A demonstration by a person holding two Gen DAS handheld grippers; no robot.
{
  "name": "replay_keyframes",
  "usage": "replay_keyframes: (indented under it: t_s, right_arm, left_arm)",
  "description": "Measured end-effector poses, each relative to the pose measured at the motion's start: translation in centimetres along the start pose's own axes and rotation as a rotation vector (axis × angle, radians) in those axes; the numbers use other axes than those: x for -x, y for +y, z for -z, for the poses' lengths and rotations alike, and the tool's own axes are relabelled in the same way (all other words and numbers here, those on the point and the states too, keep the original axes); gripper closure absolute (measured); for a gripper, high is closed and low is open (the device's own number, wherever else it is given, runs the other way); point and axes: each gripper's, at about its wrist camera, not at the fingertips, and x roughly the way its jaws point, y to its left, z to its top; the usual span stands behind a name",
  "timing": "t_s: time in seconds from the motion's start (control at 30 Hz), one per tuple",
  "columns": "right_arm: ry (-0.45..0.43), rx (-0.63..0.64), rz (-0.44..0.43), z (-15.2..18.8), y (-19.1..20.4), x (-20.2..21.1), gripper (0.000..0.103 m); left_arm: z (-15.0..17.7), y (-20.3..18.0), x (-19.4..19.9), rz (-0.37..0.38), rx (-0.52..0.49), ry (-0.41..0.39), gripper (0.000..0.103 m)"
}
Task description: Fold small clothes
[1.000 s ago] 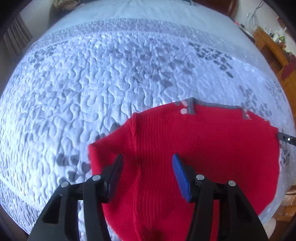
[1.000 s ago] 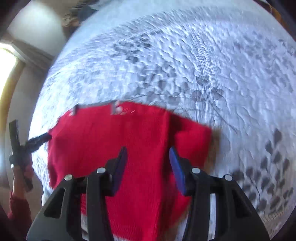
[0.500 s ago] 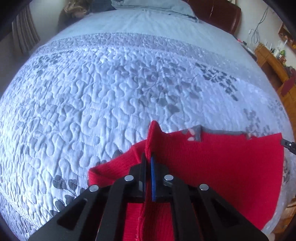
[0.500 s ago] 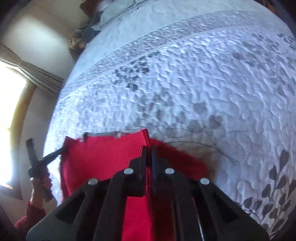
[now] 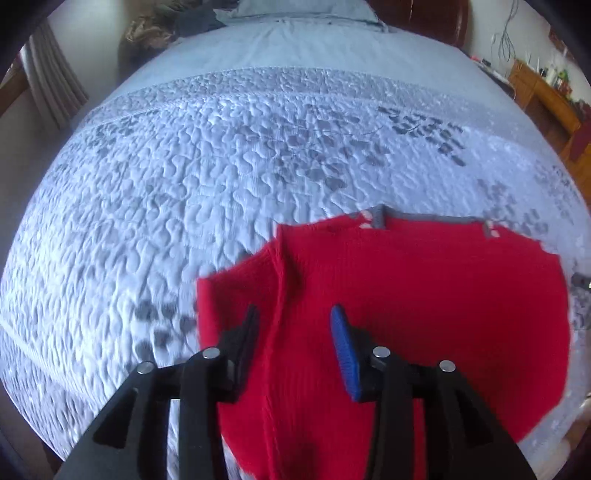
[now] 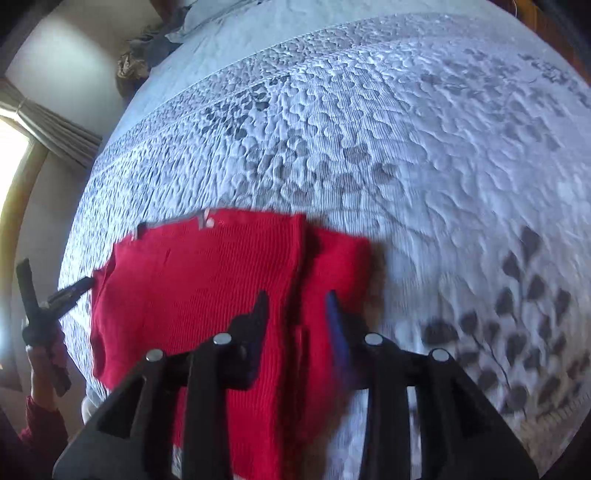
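A small red knit sweater with a grey neck trim lies flat on the quilted bed; it also shows in the right wrist view. My left gripper is open and empty, just above the sweater's left shoulder seam. My right gripper is open and empty, above the right shoulder seam, with the folded sleeve part beside it. The left gripper also shows in the right wrist view, at the sweater's left edge.
The pale blue quilt with grey leaf prints stretches far beyond the sweater. Pillows lie at the head. A wooden cabinet stands at the right, curtains at the left. The bed's near edge is just below the sweater.
Both grippers were shut on the sweater's shoulder folds half a second ago. Both have opened and let go, and the sweater lies flat again.
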Motion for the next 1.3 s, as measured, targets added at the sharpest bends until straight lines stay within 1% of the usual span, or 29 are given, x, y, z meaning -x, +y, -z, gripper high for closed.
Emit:
replay_keyframes:
  t_s: [0.03,0.07,0.1,0.13,0.17,0.23,0.33,0.4,0.5,0.63,0.67,0.7,0.73,0.77,0.8,0.83,0.97,1.1,1.2,1.3]
  right_arm:
    - [0.011,0.005,0.01,1.0,0.3,0.4,0.061]
    - [0.021,0.006,0.019,1.8,0.5,0.8,0.057]
    - [0.029,0.004,0.023,3.0,0.7,1.1,0.05]
    - [0.031,0.0,0.019,3.5,0.8,1.2,0.048]
    - [0.036,-0.02,-0.005,4.5,0.7,1.3,0.046]
    - [0.04,-0.055,-0.03,5.3,0.5,1.1,0.032]
    - [0.053,-0.106,-0.041,6.0,-0.3,0.5,0.032]
    - [0.067,-0.126,-0.051,6.0,-0.8,-0.3,0.032]
    - [0.084,-0.166,-0.075,5.7,-1.5,-1.7,0.032]
    - [0.09,-0.211,-0.113,5.5,-2.4,-3.0,0.031]
    - [0.087,-0.216,-0.118,5.5,-2.5,-3.1,0.032]
    - [0.085,-0.22,-0.117,5.4,-2.6,-3.3,0.039]
    - [0.083,-0.222,-0.107,5.4,-2.7,-3.5,0.049]
    - [0.083,-0.219,-0.103,5.3,-2.7,-3.6,0.055]
    - [0.082,-0.211,-0.12,5.2,-2.6,-3.6,0.069]
    - [0.086,-0.214,-0.145,5.2,-2.5,-3.7,0.079]
    - [0.098,-0.213,-0.108,4.9,-1.9,-3.9,0.084]
    - [0.119,-0.213,-0.038,4.6,-1.0,-4.3,0.085]
    - [0.131,-0.197,0.027,4.4,-0.2,-4.5,0.086]
    - [0.13,-0.228,0.048,4.0,0.2,-3.8,0.087]
  left_arm:
    - [0.8,-0.3,0.8,0.009,0.01,0.005,0.06]
    - [1.3,-0.6,1.2,0.008,0.014,0.004,0.06]
    - [1.8,-0.7,1.6,0.008,0.013,0.002,0.06]
    - [2.5,-1.1,1.9,0.009,0.014,0.008,0.06]
    - [3.0,-1.4,2.1,0.009,0.01,0.006,0.06]
    - [3.8,-1.7,2.2,0.018,0.019,0.015,0.06]
    - [4.5,-1.9,1.7,0.053,0.051,0.048,0.059]
    - [4.8,-2.2,1.2,0.052,0.053,0.057,0.058]
    - [4.9,-2.5,-0.3,0.019,0.03,0.075,0.057]
    - [5.1,-2.1,-2.2,0.044,0.027,0.105,0.053]
    - [5.1,-2.0,-2.4,0.053,0.022,0.108,0.052]
    - [5.1,-2.0,-2.6,0.061,0.014,0.114,0.05]
    - [5.1,-1.9,-2.9,0.072,0.01,0.125,0.05]
    - [5.1,-1.8,-3.2,0.083,0.01,0.132,0.049]
    - [5.1,-1.7,-3.4,0.089,0.007,0.138,0.048]
    - [5.0,-1.7,-3.6,0.091,-0.001,0.142,0.048]
    - [5.0,-1.7,-3.9,0.096,-0.006,0.149,0.047]
    - [5.1,-1.3,-4.3,0.119,-0.001,0.146,0.046]
    - [5.1,-1.5,-4.5,0.111,-0.018,0.139,0.045]
    - [4.9,-1.6,-4.4,0.104,-0.02,0.145,0.045]
